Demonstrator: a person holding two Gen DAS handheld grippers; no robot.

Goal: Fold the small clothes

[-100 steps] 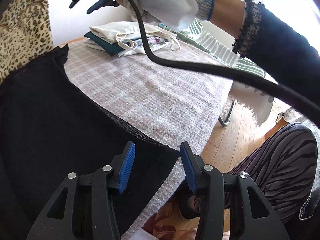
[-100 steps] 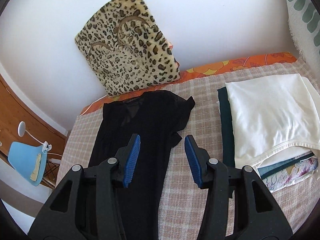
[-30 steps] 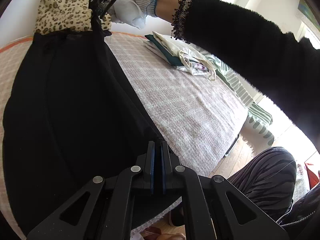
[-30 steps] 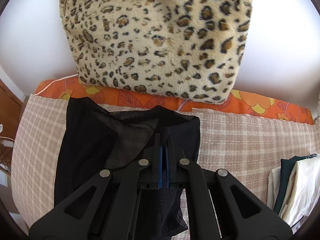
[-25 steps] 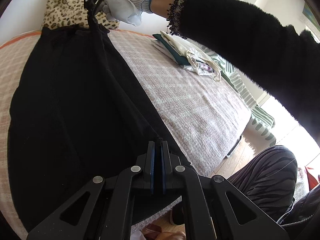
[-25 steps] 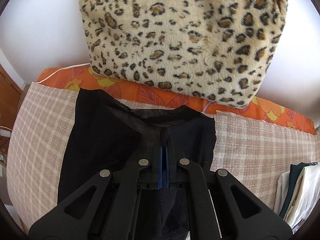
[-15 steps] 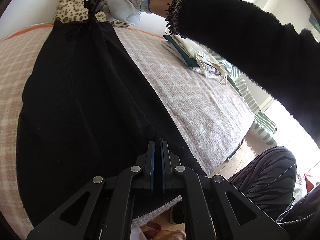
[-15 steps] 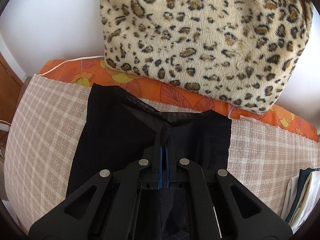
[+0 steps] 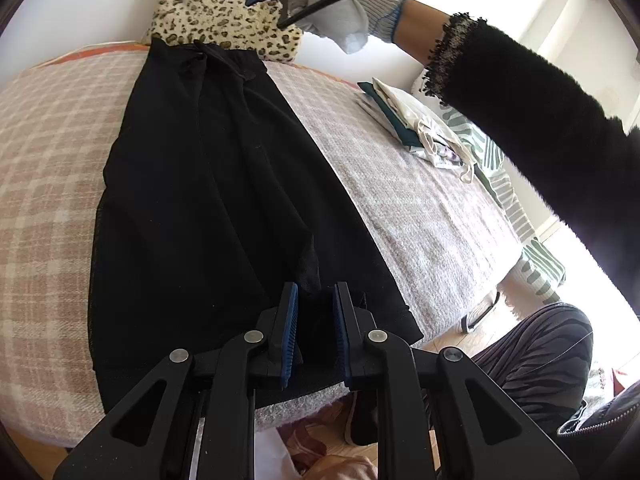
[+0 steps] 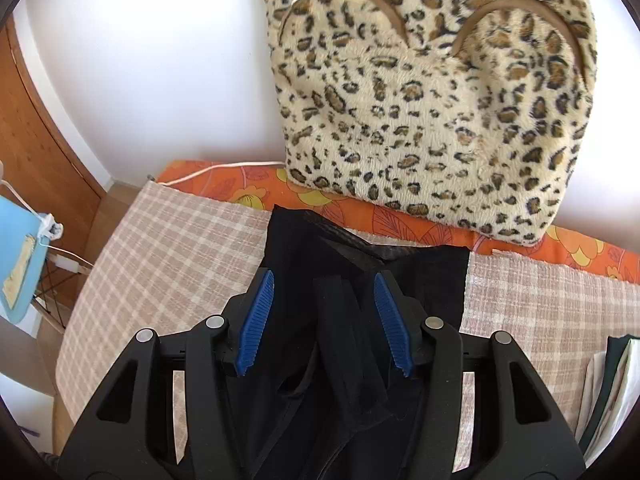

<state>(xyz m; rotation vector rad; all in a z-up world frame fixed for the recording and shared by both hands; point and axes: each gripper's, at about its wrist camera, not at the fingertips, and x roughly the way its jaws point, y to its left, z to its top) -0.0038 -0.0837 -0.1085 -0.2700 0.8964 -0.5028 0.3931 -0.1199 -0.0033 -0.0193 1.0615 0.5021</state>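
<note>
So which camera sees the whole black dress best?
The left wrist view: the black dress lies stretched lengthwise across the checked blanket. The right wrist view shows only its neckline end.

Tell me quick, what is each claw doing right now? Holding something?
Left claw: open, holding nothing, a fold of the black garment sits loose between its fingers.
Right claw: open, holding nothing, over the black garment.

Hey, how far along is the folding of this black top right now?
Done: a stack of folded clothes sits at the far right of the checked blanket. In hand: the long black sheer garment lies lengthwise folded, both the left tool and right tool open over it. Left: folding it shorter and stacking it.
</note>
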